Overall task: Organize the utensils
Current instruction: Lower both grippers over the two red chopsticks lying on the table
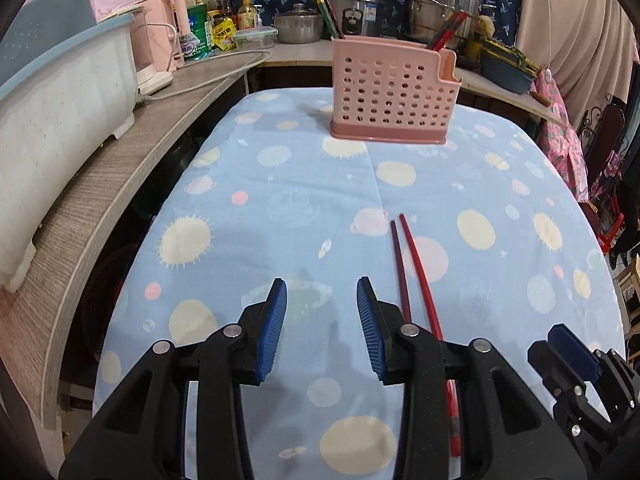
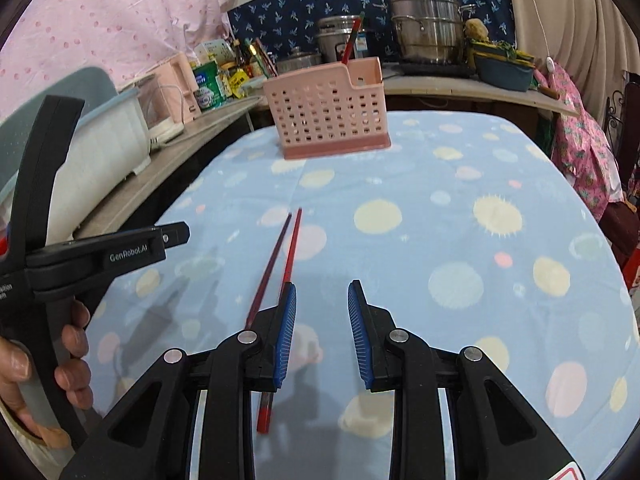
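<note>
Both tools stand spread with nothing between the blue pads: the left gripper hovers just left of the pair of red chopsticks, the right gripper just right of them. The sticks lie side by side on the spotted tablecloth. I'd say one gripper should straddle both near the middle and pinch squarely, then carry them to the far pink holder.

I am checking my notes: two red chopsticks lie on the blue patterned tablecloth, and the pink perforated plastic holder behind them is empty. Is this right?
Not quite. The pink perforated plastic holder is not empty: the right wrist view shows a red utensil standing in its end compartment. The two red chopsticks do lie on the blue patterned tablecloth.
</note>
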Tool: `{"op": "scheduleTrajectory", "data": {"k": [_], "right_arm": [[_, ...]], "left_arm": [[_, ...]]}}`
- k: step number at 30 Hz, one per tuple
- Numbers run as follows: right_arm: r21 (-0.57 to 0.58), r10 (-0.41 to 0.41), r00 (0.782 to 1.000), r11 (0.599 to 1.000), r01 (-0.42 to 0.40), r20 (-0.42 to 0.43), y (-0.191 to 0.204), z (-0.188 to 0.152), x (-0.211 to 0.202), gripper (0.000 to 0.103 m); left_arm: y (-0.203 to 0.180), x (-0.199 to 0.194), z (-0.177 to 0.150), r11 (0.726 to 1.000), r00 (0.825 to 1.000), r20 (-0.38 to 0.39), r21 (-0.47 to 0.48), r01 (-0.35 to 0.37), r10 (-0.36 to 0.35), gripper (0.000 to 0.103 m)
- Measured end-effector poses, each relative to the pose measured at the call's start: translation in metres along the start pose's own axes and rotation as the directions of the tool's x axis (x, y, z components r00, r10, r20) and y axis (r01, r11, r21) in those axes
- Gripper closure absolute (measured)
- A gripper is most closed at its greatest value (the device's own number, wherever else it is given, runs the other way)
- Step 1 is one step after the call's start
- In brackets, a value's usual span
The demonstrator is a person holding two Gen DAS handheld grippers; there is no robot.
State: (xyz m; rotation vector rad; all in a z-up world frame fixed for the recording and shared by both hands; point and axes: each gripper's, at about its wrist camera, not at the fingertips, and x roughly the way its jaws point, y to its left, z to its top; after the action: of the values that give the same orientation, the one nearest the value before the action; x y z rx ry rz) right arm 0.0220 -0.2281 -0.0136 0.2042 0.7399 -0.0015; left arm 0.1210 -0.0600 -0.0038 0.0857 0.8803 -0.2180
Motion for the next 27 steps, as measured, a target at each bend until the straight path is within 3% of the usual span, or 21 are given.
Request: {"op": "scheduleTrajectory", "data": {"k": [14, 27], "right_arm": [[-0.039, 0.036, 0.994, 0.998, -0.04, -0.101, 0.028, -0.052, 0.013, 0.076], [-0.077, 0.01, 0.993, 0.997, -0.019, -0.118, 0.041, -0.062, 0.02, 0.08]], "left_arm": [[-0.002, 0.008, -0.04, 1.0, 0.997, -0.079, 0.026, 0.001, 0.001, 0.068], [0.0, 0.007, -0.049, 1.0, 0.995, -0.096, 0.025, 0.007, -0.004, 0.064]]}}
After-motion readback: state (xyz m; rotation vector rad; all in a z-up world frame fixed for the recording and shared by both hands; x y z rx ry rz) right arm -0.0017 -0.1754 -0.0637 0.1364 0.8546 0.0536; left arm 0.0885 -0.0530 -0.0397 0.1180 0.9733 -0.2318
